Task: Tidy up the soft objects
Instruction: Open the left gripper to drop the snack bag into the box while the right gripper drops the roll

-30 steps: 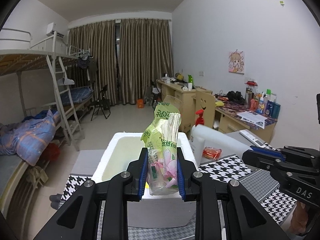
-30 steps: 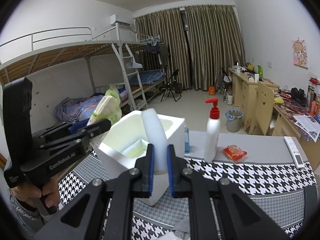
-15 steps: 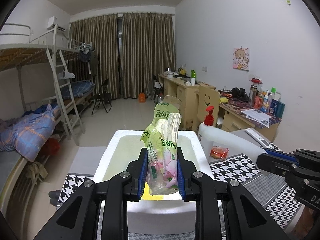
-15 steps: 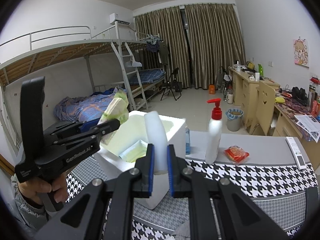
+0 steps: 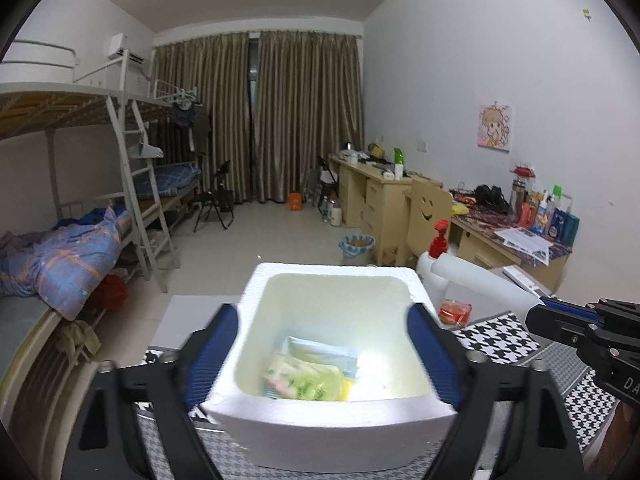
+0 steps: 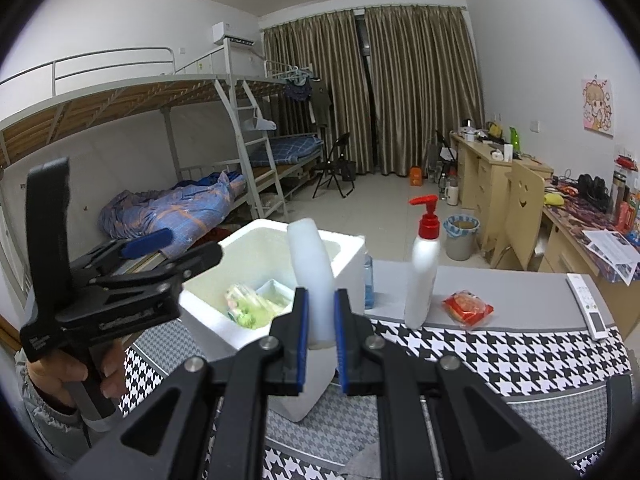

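the wide-spread blue pads of the left claw [image 5: 326, 354] are smearing with motion blur in the left wrist view, and its black arms are running off the bottom edge. the crumpled green plastic packet [image 5: 306, 380] lying inside the white foam box [image 5: 332, 424] is blurring too, so its print is staying unreadable. the box's near wall is hiding the packet's lower edge. in the right wrist view the right claw's [image 6: 320, 336] blue pads are covering the lower end of the pale white foam tube [image 6: 310, 264]. the bare hand [image 6: 70, 376] gripping the left handle is partly cut by the dark fisheye rim.

Green packet [image 5: 306, 380] lies in foam box [image 5: 332, 424].
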Demonstrator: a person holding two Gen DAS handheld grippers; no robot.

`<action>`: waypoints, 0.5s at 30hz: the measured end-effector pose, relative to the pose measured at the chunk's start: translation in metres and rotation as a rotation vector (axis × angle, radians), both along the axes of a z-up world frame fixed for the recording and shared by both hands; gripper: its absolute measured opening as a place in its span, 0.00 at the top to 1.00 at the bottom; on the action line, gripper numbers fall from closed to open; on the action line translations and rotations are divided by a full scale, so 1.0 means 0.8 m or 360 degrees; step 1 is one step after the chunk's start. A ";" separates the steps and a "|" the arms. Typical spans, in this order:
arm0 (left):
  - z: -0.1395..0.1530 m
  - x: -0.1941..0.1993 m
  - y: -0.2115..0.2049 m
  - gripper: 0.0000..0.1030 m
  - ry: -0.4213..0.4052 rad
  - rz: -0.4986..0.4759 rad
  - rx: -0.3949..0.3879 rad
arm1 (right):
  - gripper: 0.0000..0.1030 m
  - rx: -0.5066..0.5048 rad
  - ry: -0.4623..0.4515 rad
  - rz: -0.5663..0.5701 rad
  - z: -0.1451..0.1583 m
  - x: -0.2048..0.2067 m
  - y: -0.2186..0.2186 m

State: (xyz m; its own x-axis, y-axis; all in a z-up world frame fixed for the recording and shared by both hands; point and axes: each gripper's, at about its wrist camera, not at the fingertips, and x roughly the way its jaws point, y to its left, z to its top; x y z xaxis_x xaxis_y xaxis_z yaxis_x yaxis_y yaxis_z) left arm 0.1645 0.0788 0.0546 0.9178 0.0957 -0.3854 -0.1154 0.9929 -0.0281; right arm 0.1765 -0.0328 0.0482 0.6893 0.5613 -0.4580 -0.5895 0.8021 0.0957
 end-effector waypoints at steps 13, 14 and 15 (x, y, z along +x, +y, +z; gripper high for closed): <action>0.006 -0.030 0.016 0.01 -0.0071 0.0085 0.0031 | 0.85 0.0010 0.0035 0.0064 0.003 0.005 0.027; 0.007 -0.032 0.018 0.01 -0.0073 0.0088 0.0034 | 0.85 0.0011 0.0035 0.0070 0.004 0.005 0.030; 0.007 -0.034 0.020 0.01 -0.0074 0.0092 0.0032 | 0.85 0.0008 0.0036 0.0075 0.004 0.006 0.032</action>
